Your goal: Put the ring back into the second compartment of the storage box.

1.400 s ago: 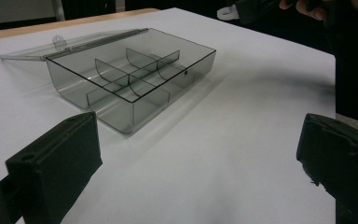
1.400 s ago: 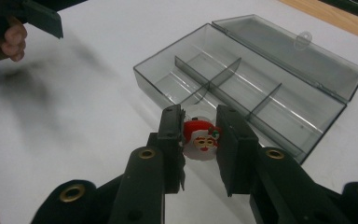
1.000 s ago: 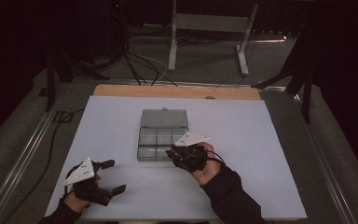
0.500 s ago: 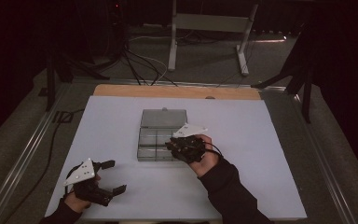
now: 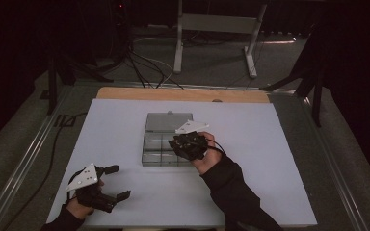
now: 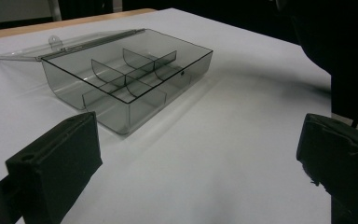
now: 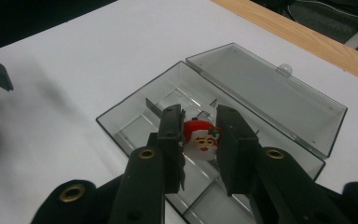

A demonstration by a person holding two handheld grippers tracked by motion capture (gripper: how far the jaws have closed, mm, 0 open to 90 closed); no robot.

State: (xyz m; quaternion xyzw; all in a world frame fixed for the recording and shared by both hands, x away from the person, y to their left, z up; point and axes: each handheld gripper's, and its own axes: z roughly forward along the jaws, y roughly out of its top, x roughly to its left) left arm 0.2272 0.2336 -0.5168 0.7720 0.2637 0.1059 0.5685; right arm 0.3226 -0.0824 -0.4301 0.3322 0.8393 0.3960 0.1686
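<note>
We've got a small Santa figure [image 7: 201, 138], glossy red and white, pinched in our right tool [image 7: 199, 140] above the clear, smoky plastic box [image 5: 160, 150] mid-table. We'd best lower it squarely into one compartment, clear of the thin dividers, before letting go. Our left tool [image 5: 110, 182] rests released, near left.

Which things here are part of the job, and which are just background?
In use:
right gripper, shut on a Santa charm
clear divided box, lid open

Background:
left gripper, open, away from the box
cables on the floor
metal stand
</note>
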